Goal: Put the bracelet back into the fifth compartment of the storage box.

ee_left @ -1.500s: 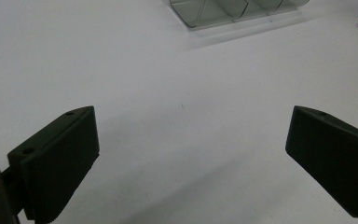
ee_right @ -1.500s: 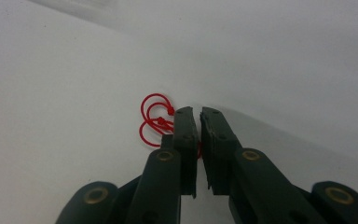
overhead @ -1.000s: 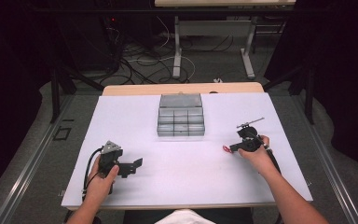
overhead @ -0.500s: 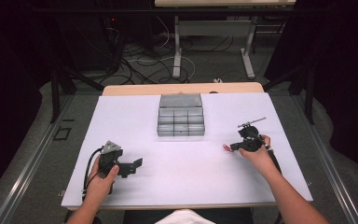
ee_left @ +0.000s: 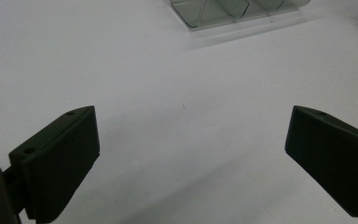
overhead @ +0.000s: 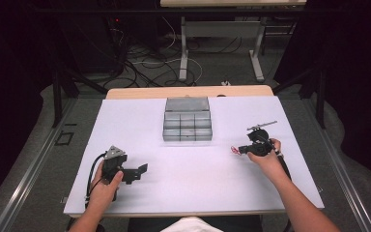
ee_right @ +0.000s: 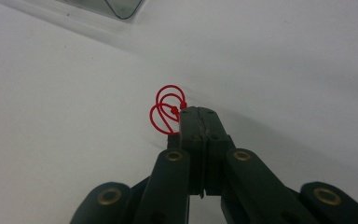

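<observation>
My right gripper has its jaws pressed together, shut on a small red cord loop whose coils stick out to the left of the tips. In the high view that gripper sits at the right of the white table, held low by a hand, with the red loop at its tip. My left gripper is open wide over bare table with nothing between its pads. In the high view it rests near the front left.
A clear plastic box with several compartments stands at the middle back of the table; its edge shows as the box and the box. Cables trail from both grippers. Dark floor and table legs lie beyond.
</observation>
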Motion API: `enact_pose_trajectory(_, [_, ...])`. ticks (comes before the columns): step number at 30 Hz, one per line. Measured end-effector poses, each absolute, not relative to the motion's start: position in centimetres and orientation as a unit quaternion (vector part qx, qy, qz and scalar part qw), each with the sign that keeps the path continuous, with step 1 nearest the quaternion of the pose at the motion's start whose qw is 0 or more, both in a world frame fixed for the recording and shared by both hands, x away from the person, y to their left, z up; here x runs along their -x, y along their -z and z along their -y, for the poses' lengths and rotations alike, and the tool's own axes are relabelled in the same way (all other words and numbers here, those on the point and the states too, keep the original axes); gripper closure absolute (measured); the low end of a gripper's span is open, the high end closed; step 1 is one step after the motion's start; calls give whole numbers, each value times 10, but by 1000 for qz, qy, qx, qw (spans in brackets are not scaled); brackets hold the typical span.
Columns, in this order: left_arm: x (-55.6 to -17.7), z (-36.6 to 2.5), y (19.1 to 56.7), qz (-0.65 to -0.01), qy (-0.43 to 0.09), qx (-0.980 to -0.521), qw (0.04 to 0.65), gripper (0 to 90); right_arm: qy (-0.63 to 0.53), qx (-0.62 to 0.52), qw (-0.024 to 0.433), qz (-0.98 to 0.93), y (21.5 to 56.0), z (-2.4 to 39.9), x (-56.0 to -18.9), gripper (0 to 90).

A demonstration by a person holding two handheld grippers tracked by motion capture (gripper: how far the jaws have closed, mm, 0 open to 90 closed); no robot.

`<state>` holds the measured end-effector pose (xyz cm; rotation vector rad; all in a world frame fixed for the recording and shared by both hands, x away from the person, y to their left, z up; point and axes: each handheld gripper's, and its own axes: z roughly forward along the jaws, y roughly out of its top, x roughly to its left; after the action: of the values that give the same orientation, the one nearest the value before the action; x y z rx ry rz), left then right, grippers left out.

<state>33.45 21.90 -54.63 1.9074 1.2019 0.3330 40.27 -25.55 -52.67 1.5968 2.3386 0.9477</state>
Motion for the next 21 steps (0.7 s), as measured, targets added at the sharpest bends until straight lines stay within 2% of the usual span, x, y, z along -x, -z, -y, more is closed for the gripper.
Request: enact_pose_trajectory(21, [-335, -219, 546, -478, -133, -760, 420, 31, -350, -534, 103, -762, 521, 249, -404, 900])
